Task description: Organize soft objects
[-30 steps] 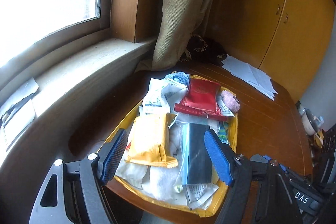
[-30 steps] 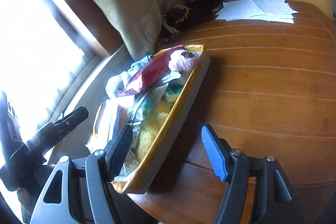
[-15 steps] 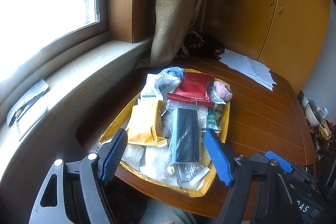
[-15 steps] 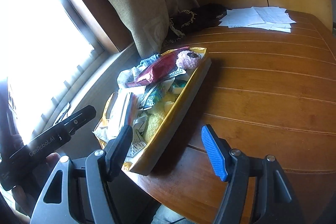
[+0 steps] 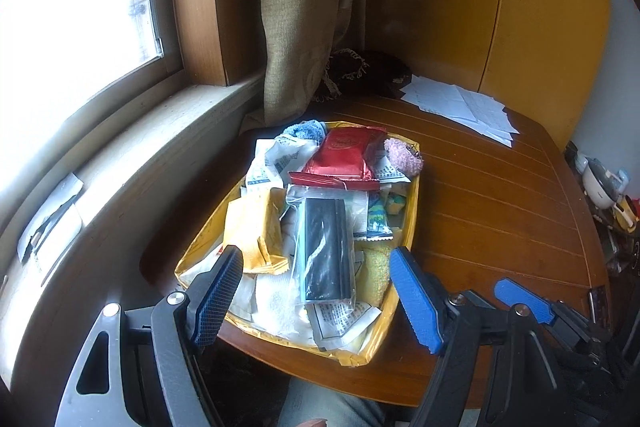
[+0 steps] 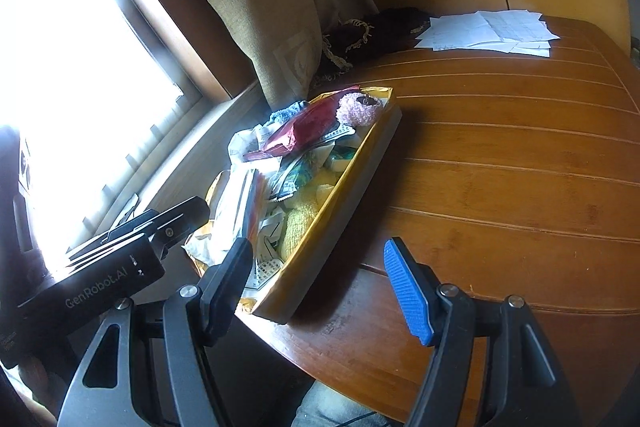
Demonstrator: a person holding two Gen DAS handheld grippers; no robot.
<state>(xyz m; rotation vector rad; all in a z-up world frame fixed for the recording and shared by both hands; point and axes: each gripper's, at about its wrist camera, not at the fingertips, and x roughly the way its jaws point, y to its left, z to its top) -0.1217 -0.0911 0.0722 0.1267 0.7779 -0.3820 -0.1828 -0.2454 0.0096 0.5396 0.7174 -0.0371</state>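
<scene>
A yellow tray (image 5: 413, 211) (image 6: 360, 163) sits at the near left of a wooden table, heaped with soft things and packets: a red foil packet (image 5: 346, 157) (image 6: 304, 129), a pink fluffy ball (image 5: 403, 155) (image 6: 358, 109), a blue cloth (image 5: 306, 130), a yellow sponge cloth (image 5: 376, 269) (image 6: 298, 227), a yellow paper pouch (image 5: 256, 233), a black item in a clear bag (image 5: 325, 249) and white cloths (image 5: 276, 301). My left gripper (image 5: 316, 301) is open and empty, above the tray's near end. My right gripper (image 6: 320, 283) is open and empty, near the tray's near right corner.
White papers (image 5: 464, 107) (image 6: 488, 33) lie at the table's far side beside a dark fringed cloth (image 5: 362, 73) (image 6: 372, 37). A curtain (image 5: 304, 11) hangs behind the tray. A window sill (image 5: 120, 155) runs along the left. Yellow cupboards (image 5: 540, 7) stand behind.
Both grippers have pulled back from the tray, which now looks smaller and farther. Both stay open and empty. The tray's contents have not moved.
</scene>
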